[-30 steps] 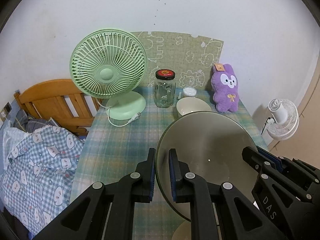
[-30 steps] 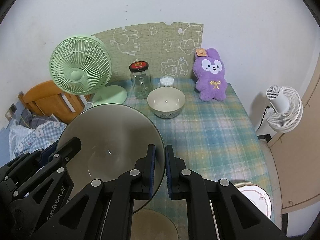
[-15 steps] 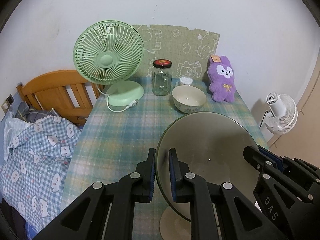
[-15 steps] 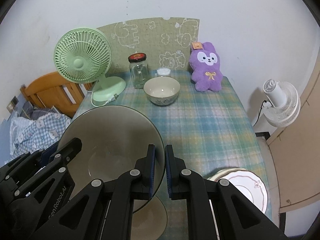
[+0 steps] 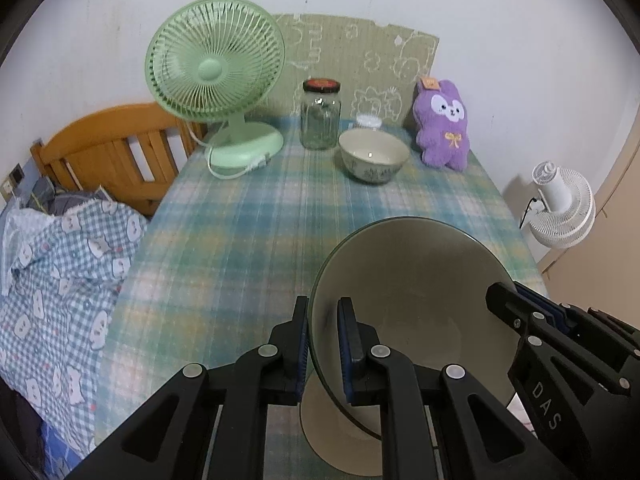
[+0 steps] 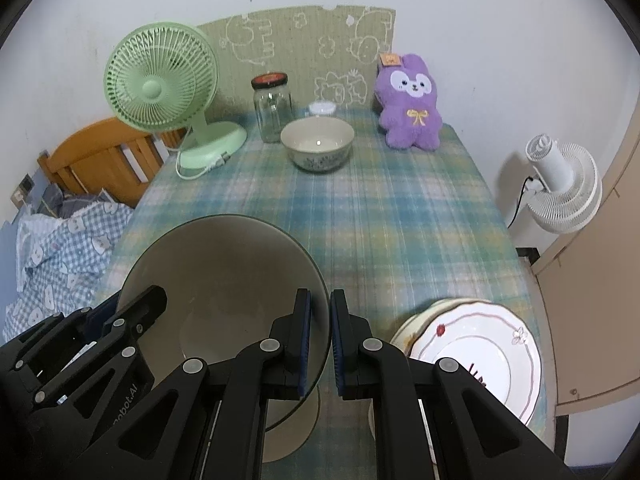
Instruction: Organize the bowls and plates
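From the left wrist I see my left gripper [image 5: 323, 344] clamped on the near rim of the large bowl [image 5: 416, 280], whose base is hidden behind my fingers; the small bowl [image 5: 374, 155] sits well beyond it. From the right wrist, my right gripper [image 6: 319, 344] pinches the large bowl's opposite rim; plates [image 6: 476, 354] lie just right, partly cut off.

The large bowl [image 5: 408, 280] is showing a smooth, glossy glazed ceramic, as is the small bowl [image 6: 318, 148]. Woven plaid cloth [image 6: 400, 220] is covering the bench, looking matt. The jar [image 5: 320, 120] is gleaming as clear glass; the rabbit toy [image 6: 410, 120] is looking plush and fuzzy.
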The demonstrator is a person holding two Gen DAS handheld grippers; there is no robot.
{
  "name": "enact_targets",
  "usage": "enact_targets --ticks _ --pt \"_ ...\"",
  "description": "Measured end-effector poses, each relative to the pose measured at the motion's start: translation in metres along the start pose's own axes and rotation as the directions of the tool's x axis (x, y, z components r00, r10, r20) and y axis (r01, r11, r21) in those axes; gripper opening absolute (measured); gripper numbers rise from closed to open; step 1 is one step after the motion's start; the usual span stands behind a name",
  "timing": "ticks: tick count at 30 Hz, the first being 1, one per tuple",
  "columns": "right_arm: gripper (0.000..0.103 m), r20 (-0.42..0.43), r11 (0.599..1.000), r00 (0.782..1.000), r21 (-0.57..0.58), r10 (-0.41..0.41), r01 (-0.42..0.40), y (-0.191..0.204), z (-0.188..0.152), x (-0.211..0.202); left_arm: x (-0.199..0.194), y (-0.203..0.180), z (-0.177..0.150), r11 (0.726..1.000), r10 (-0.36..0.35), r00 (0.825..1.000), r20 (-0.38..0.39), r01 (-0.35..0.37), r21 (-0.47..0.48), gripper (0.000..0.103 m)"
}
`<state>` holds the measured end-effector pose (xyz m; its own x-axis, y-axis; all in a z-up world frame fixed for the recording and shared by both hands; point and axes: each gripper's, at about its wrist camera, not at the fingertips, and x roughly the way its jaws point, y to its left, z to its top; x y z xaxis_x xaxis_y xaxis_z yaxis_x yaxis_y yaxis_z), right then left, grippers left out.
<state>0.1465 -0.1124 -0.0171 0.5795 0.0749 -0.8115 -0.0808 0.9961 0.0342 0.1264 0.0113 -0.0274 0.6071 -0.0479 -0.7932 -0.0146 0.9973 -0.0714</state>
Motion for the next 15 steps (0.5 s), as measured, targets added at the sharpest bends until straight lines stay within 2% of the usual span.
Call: enact_targets --ticks 15 --pt "0.013 -0.081 1.0 0.997 0.0 -0.011 0.011 -0.002 -0.021 0.025 0.023 0.003 -0.023 1.0 -0.006 0.996 -0.084 0.006 -0.004 0.009"
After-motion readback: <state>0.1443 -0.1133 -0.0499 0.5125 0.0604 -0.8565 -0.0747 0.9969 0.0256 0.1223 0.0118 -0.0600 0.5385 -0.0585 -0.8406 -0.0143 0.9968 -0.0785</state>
